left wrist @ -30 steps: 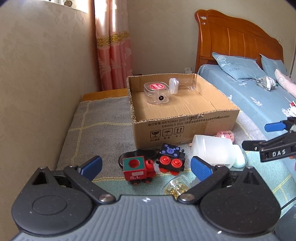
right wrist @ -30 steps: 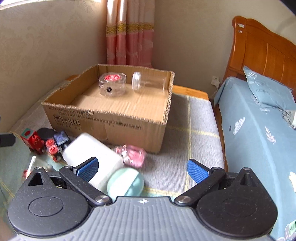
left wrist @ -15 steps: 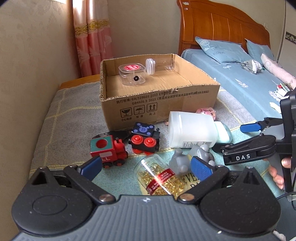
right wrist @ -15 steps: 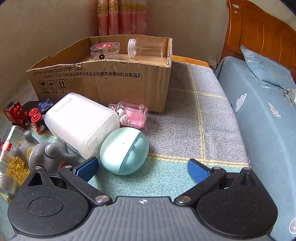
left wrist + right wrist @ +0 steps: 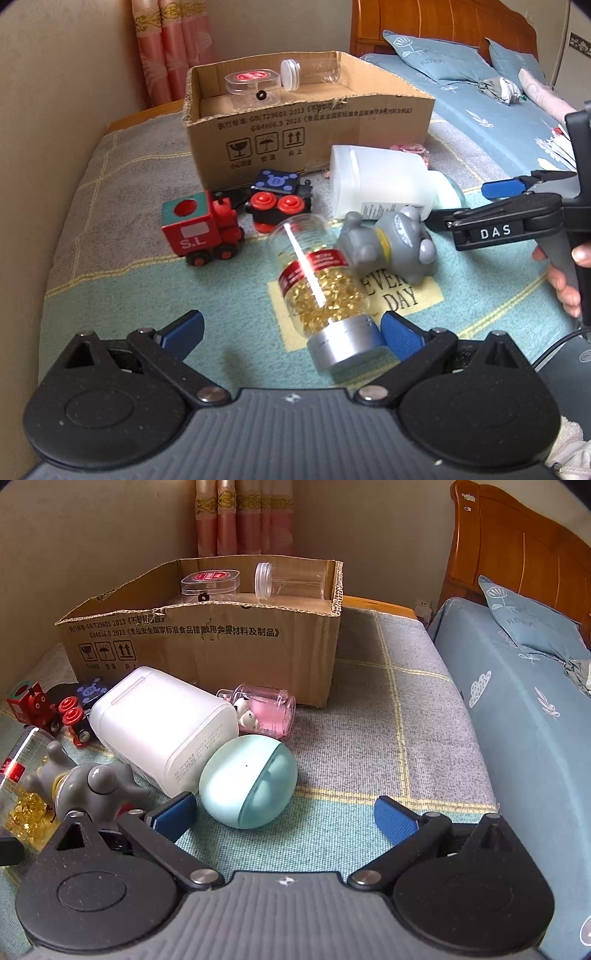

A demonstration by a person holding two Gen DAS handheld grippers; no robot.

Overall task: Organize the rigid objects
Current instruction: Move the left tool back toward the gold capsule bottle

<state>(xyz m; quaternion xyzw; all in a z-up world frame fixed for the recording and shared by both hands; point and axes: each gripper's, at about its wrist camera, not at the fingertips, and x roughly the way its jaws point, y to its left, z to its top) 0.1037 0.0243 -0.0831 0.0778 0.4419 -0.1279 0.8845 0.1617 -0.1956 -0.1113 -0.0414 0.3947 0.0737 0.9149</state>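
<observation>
Golden-capsule bottle (image 5: pixel 325 291) now lies between my left tool's (image 5: pixel 290 330) spread fingers after I dropped closer, ready for grasping.

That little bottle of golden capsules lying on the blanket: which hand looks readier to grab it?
Probably the left. The left gripper is open, with the capsule bottle lying between its fingers, silver cap nearest. The right gripper, also open, faces the mint egg-shaped case instead.
</observation>
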